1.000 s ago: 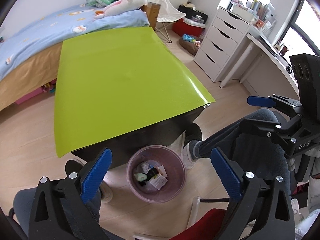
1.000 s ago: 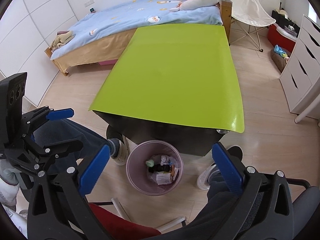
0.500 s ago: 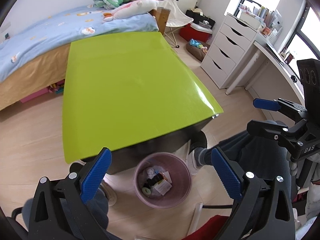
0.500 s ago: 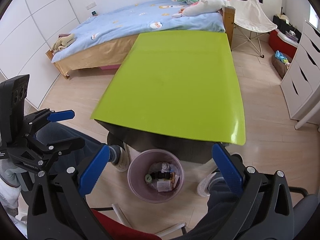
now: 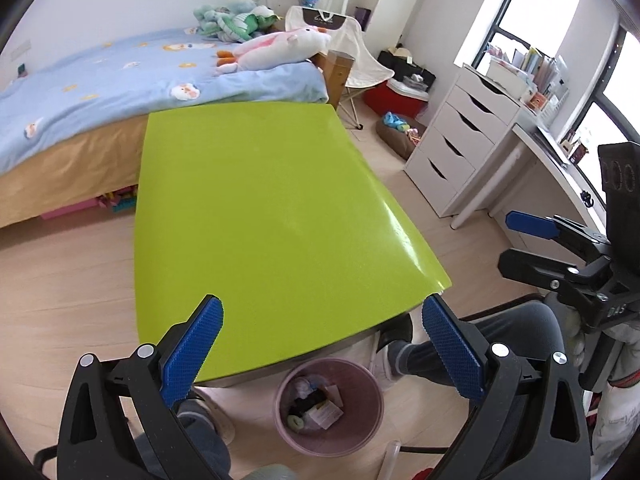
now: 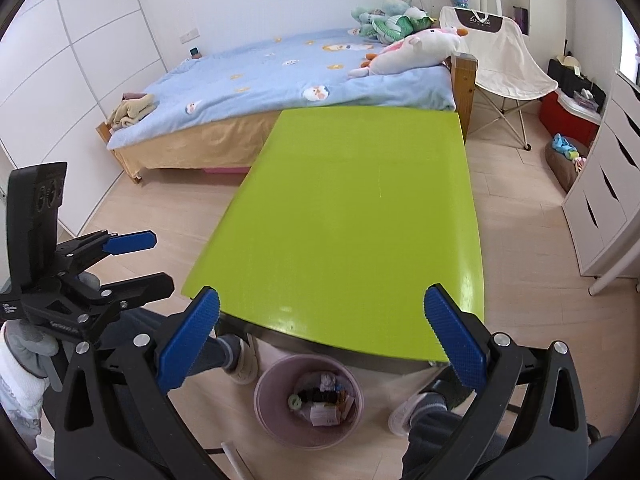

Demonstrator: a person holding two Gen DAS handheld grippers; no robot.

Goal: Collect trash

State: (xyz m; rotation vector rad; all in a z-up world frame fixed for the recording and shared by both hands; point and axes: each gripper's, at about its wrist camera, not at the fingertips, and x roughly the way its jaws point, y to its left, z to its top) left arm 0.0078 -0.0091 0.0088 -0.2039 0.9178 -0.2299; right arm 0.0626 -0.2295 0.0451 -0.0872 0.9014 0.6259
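1. Left tongs (image 5: 322, 340): spread wide, nothing between the blue pads (image 5: 192, 354); held above near edge of green tabletop (image 5: 256, 208).
2. Right tongs (image 6: 320, 332): also spread wide, nothing gripped; above the same near edge.
3. Pink bin (image 5: 329, 400) (image 6: 308, 400): on floor, just below near edge of tabletop, between two shoed feet; holds trash (image 6: 324, 398), namely wrappers, paper, a dark item.
4. Bed (image 6: 280, 76) with plush toys beyond far edge; white drawers (image 5: 460, 140) at right.
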